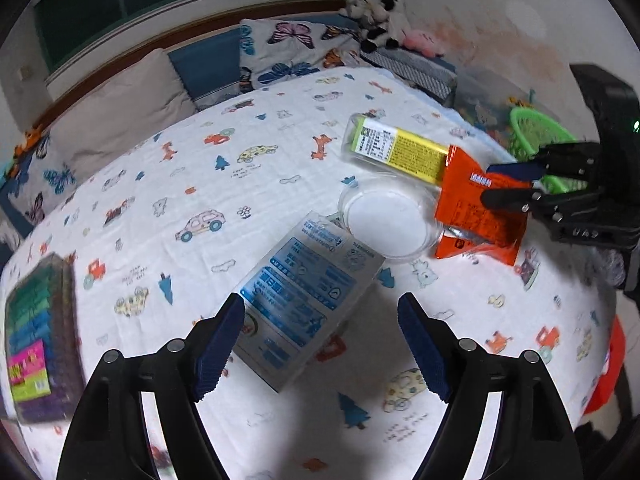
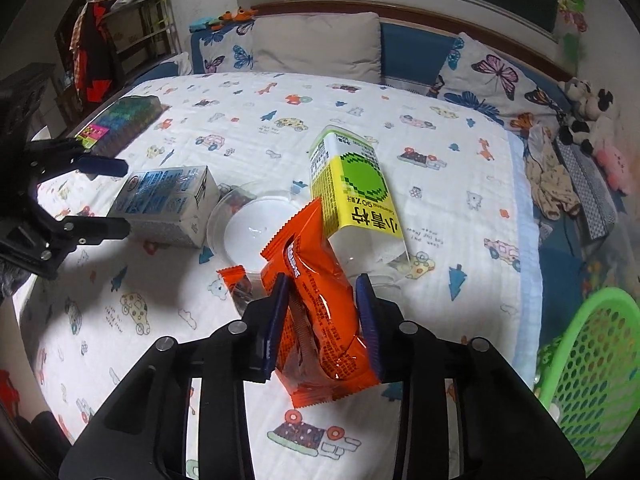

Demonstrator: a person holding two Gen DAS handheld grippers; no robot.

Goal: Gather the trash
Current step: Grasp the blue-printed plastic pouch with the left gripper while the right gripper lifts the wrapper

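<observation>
Right gripper (image 2: 324,320) has its jaws pinched on the orange wrapper (image 2: 320,312), long axis running away from them. The green basket (image 2: 592,364) sits off the bed's right edge, nearest this hand. Left gripper (image 1: 320,344) hangs spread wide over the blue carton (image 1: 304,296).

Green basket (image 2: 592,376) runs off the right wrist view's edge, while the orange wrapper (image 2: 320,304) hides part of the clear lid (image 2: 248,228).
</observation>
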